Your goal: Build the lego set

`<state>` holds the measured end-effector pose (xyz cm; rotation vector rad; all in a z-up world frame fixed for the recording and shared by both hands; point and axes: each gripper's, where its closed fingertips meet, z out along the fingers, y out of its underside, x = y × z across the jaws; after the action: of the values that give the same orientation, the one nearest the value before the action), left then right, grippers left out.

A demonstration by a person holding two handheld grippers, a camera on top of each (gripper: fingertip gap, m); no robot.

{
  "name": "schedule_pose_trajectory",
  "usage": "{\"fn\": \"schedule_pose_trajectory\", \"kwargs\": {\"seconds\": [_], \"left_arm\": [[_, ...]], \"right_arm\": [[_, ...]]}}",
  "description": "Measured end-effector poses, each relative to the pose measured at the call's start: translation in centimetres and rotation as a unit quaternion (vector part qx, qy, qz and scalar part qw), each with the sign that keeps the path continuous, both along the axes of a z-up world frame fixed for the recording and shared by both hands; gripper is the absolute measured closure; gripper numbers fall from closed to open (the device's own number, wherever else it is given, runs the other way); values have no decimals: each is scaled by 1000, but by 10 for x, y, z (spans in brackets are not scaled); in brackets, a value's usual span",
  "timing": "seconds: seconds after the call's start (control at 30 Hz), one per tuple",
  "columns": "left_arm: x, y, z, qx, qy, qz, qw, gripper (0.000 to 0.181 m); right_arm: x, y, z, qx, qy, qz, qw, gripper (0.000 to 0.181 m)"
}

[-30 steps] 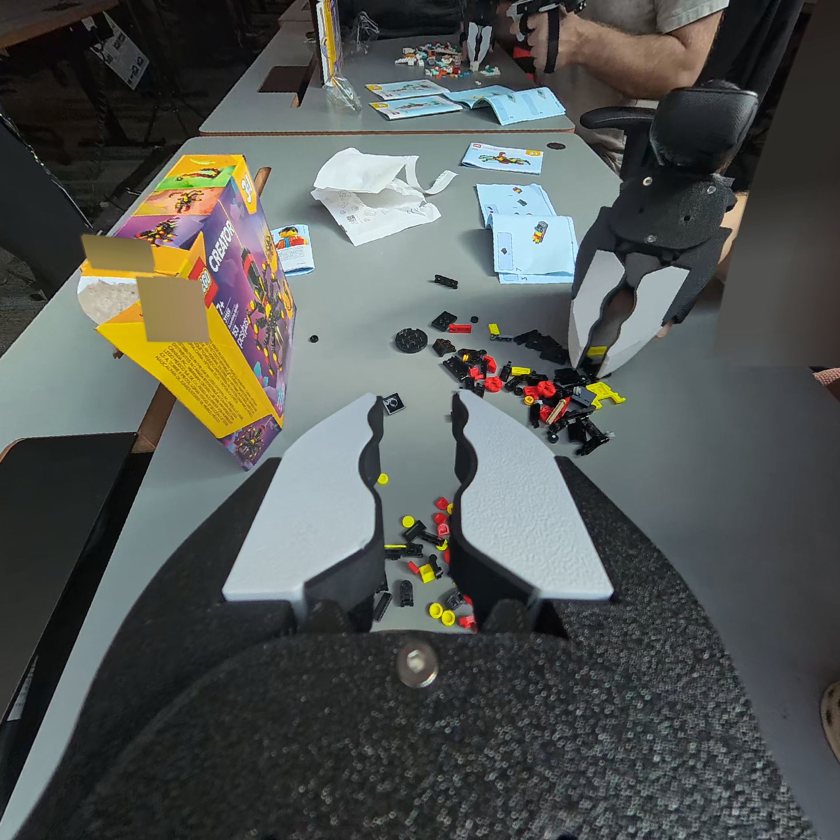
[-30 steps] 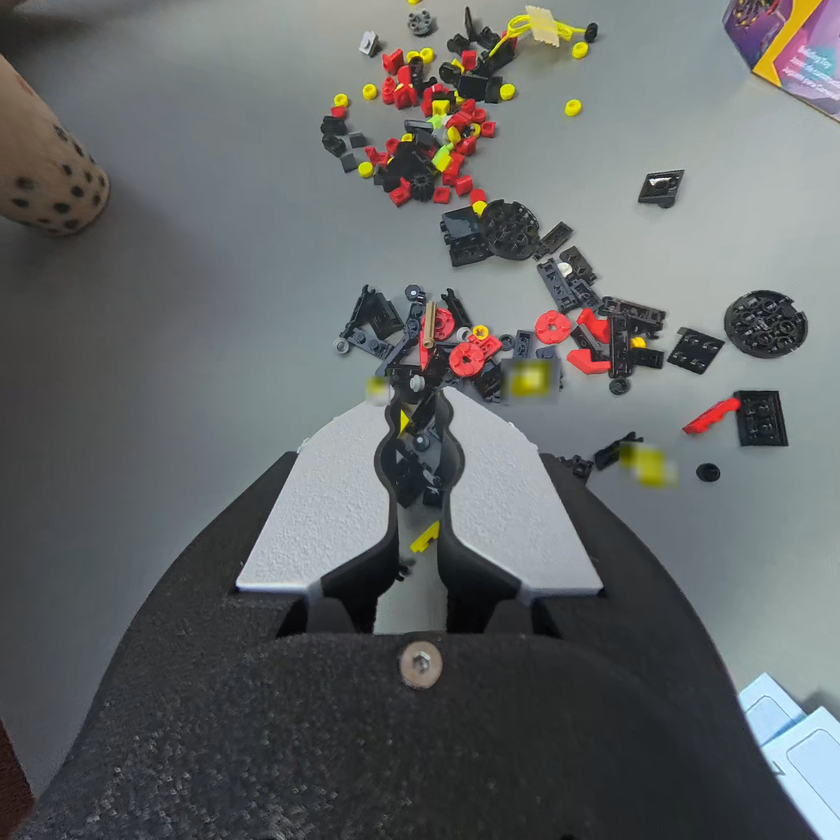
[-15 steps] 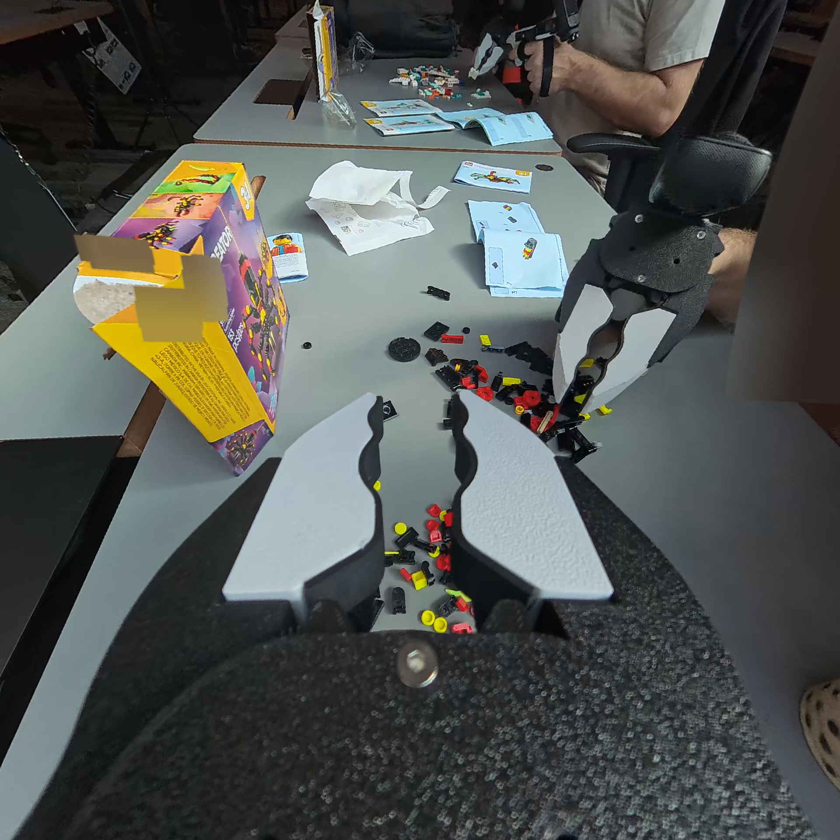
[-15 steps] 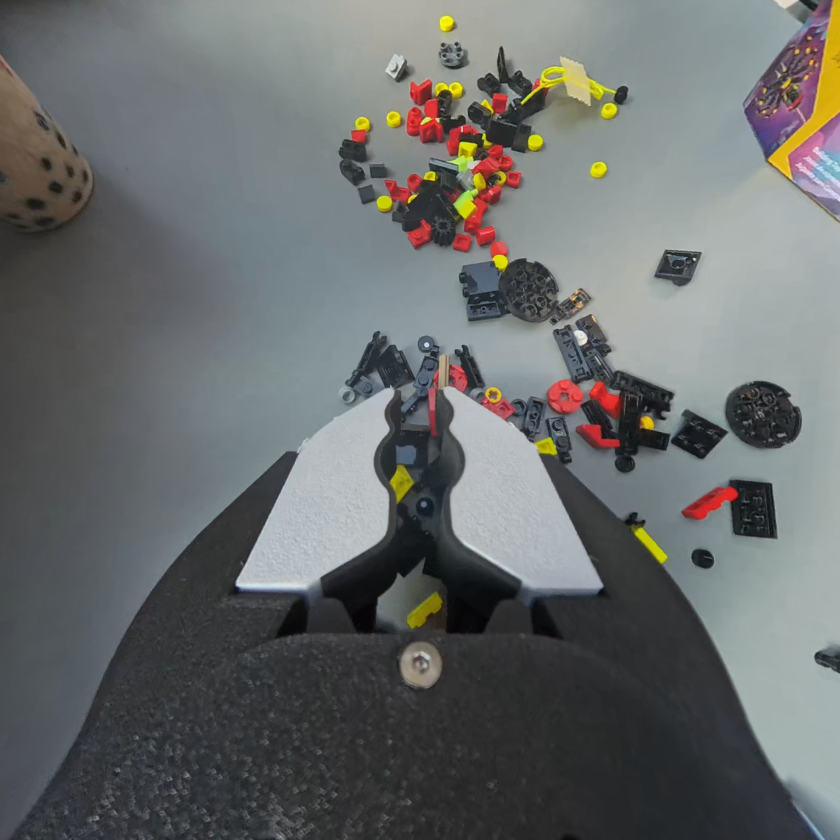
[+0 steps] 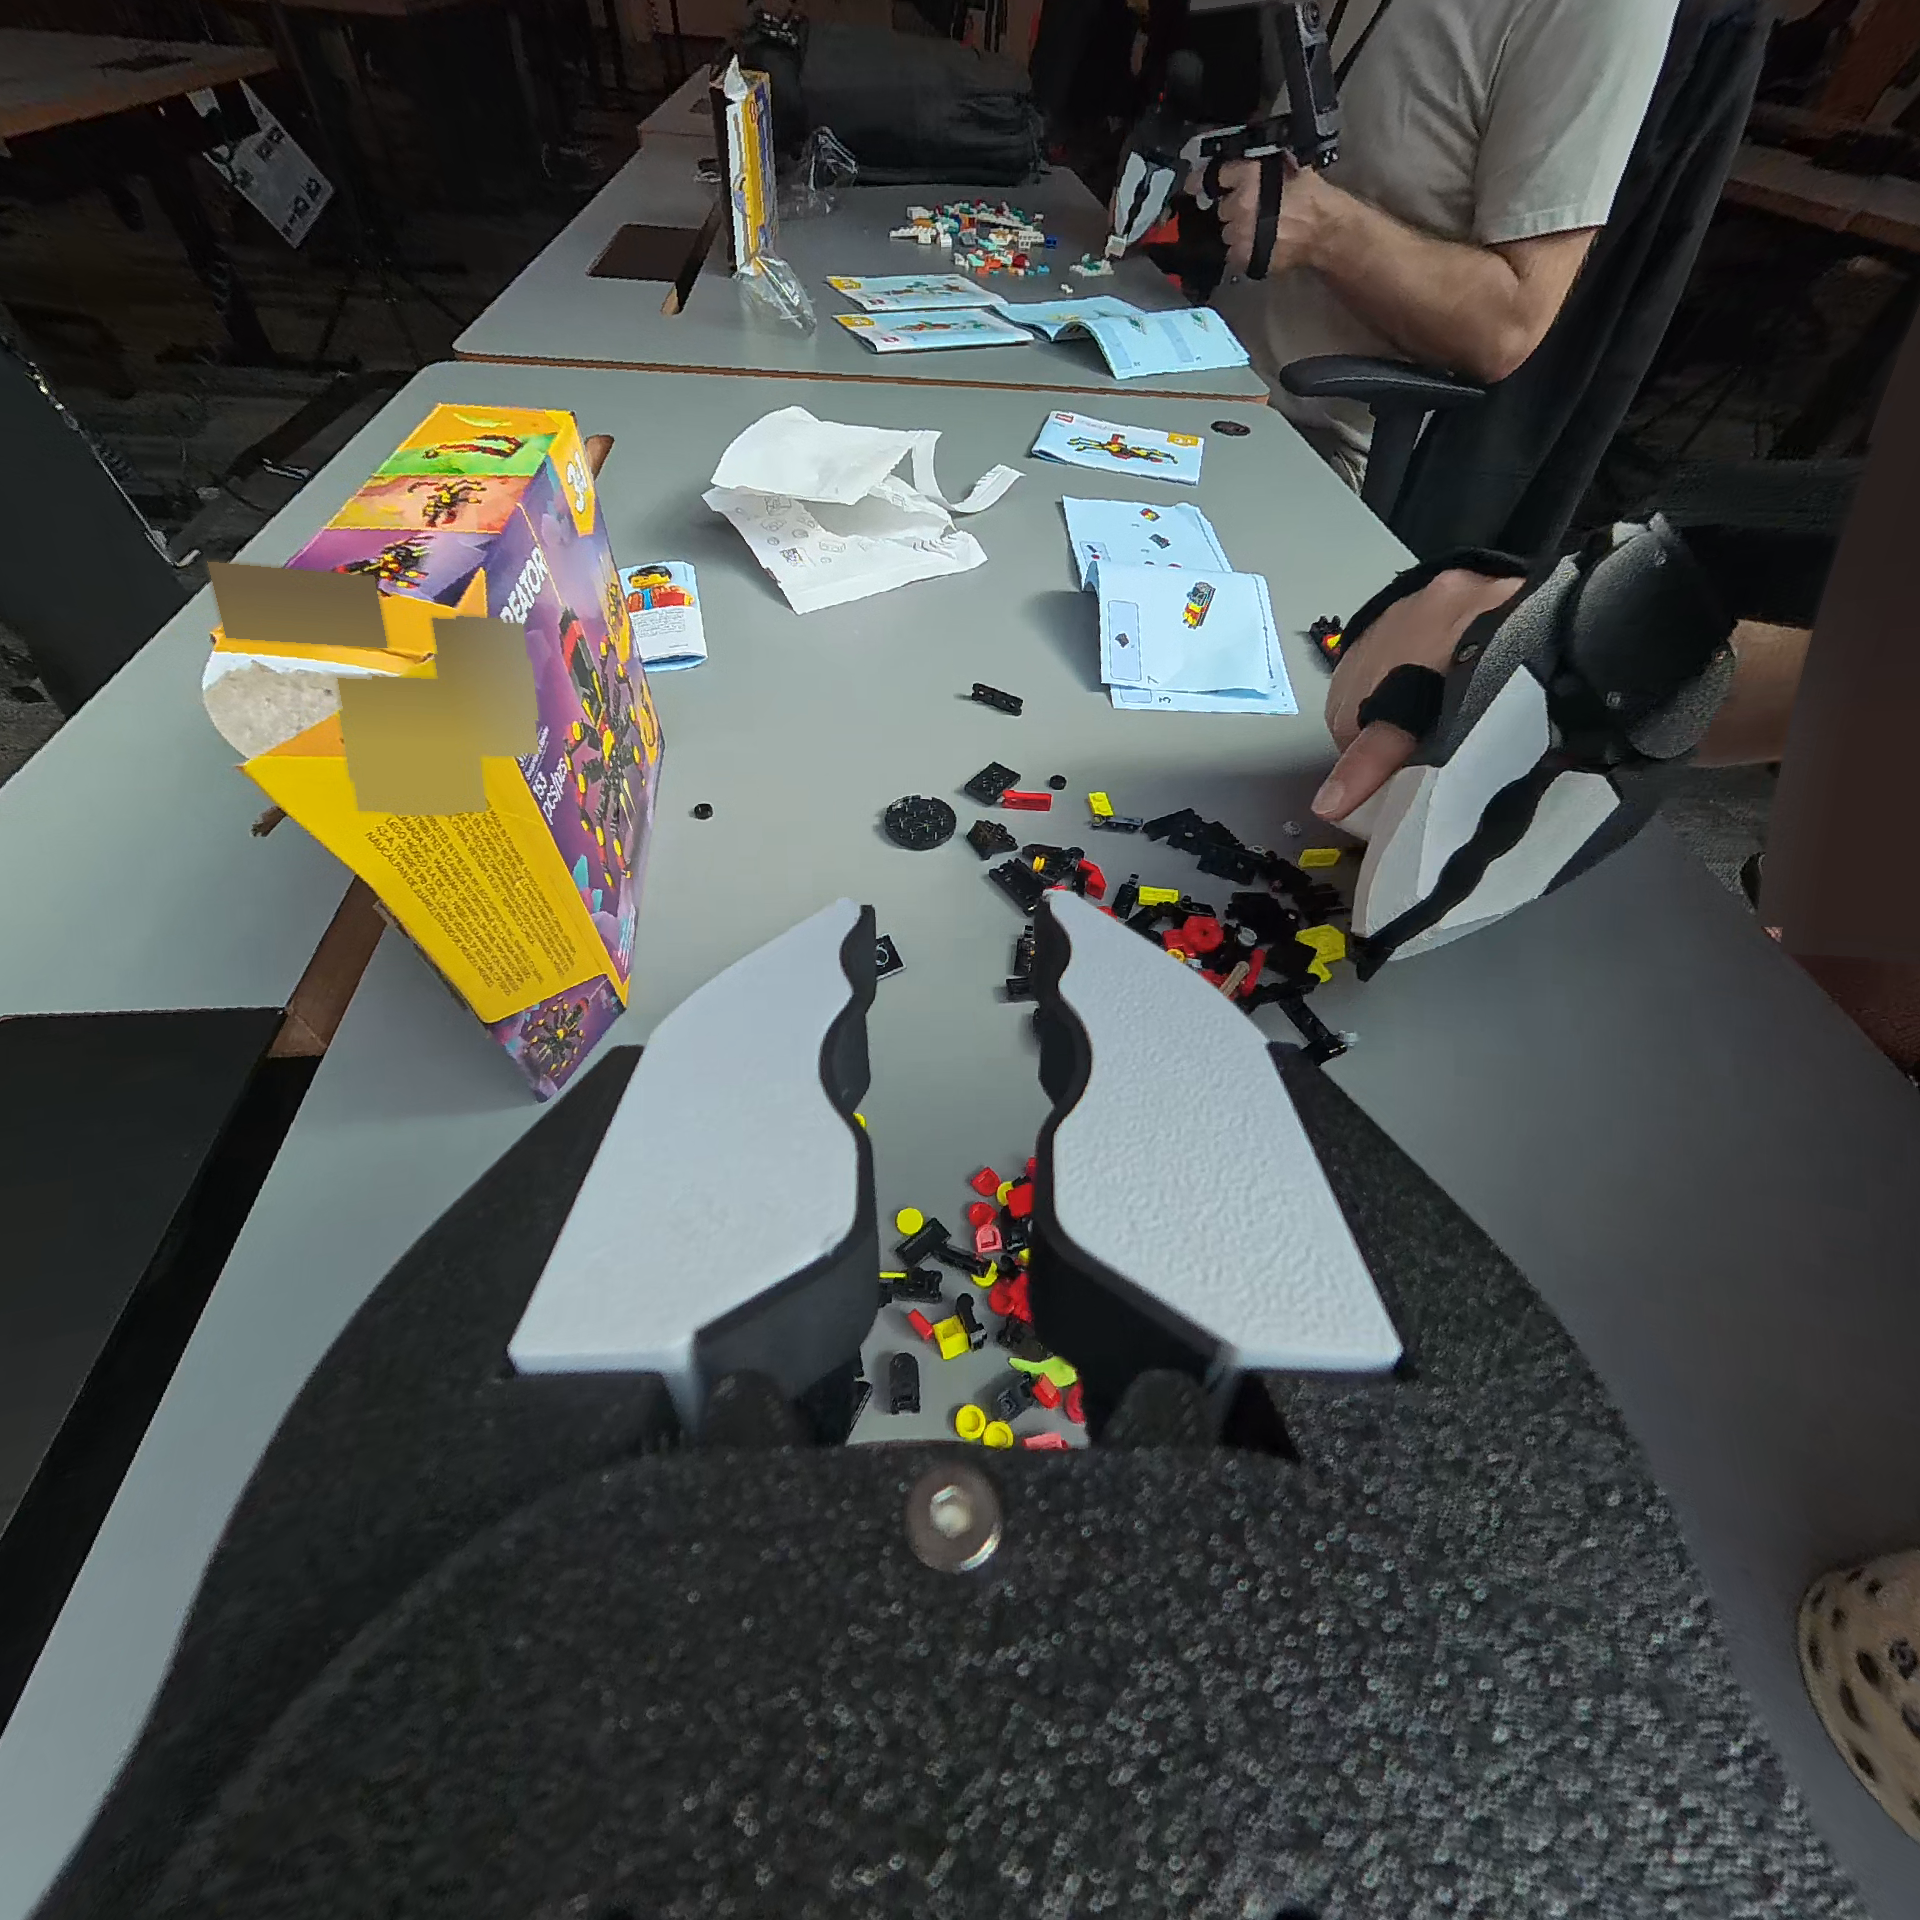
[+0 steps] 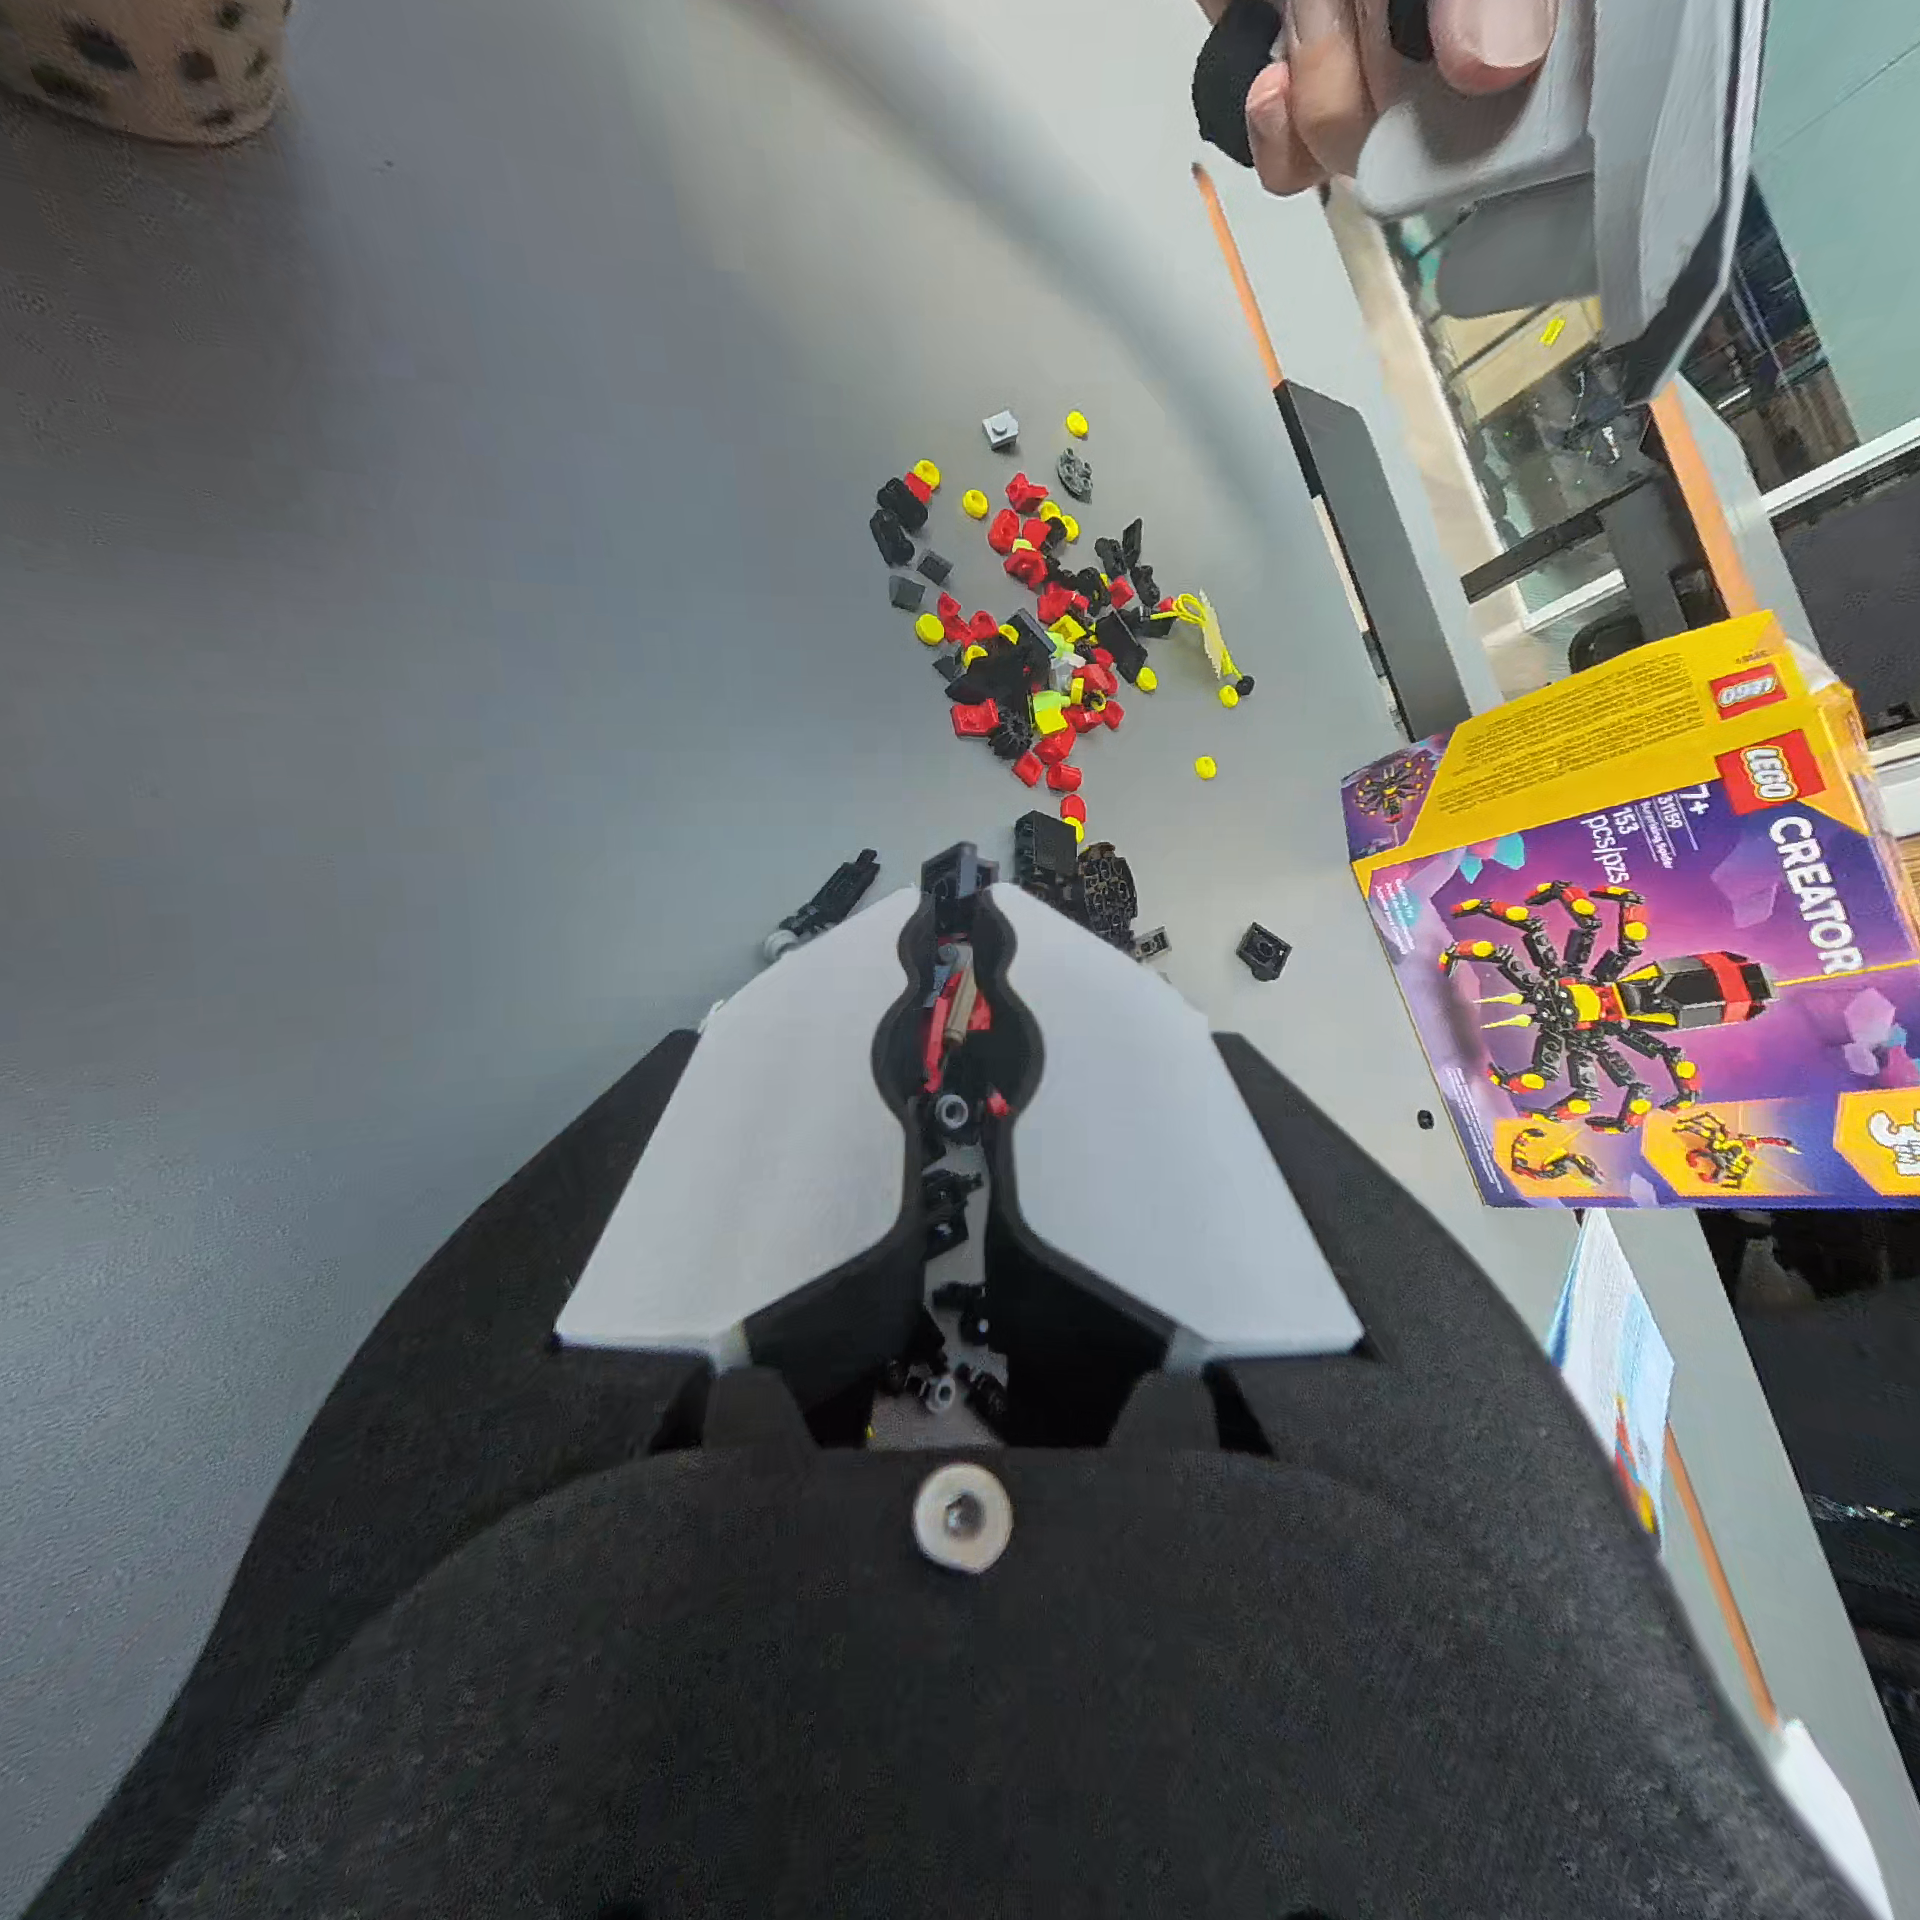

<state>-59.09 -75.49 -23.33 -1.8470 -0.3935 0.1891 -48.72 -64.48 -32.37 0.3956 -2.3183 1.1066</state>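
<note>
Bricks everywhere on my grey table [image 5: 1558,1195]: tiny red, black and yellow pieces, too many and too small to count. They lie in two loose heaps, one of mostly small studs [image 5: 977,1288] under my left gripper [image 5: 951,935], whose jaws hang released with nothing between them, the other of mostly black plates [image 5: 1195,894] farther out. My right gripper [image 6: 961,894] is down in that farther heap, jaws clenched on a small dark piece [image 6: 954,871] right at the tips, with a red bar visible in the gap behind. One purple and yellow Lego box [image 5: 499,748] stands tilted just left of the bricks. I count three pale blue instruction booklets [image 5: 1184,623] beyond, plus one torn white paper bag [image 5: 852,509].
</note>
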Motion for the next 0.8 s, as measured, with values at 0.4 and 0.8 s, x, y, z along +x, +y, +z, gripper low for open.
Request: {"fn": "schedule_pose_trajectory", "kwargs": {"seconds": [0.4,0.8], "left_arm": [[-7,-10,3,-2,6,22,1000,152],[-14,-26,11,-7,25,49,998,152]], "right_arm": [[-39,28,-9,-16,-159,-102,982,173],[-73,105,26,-102,-210,-223,946,162]]}}
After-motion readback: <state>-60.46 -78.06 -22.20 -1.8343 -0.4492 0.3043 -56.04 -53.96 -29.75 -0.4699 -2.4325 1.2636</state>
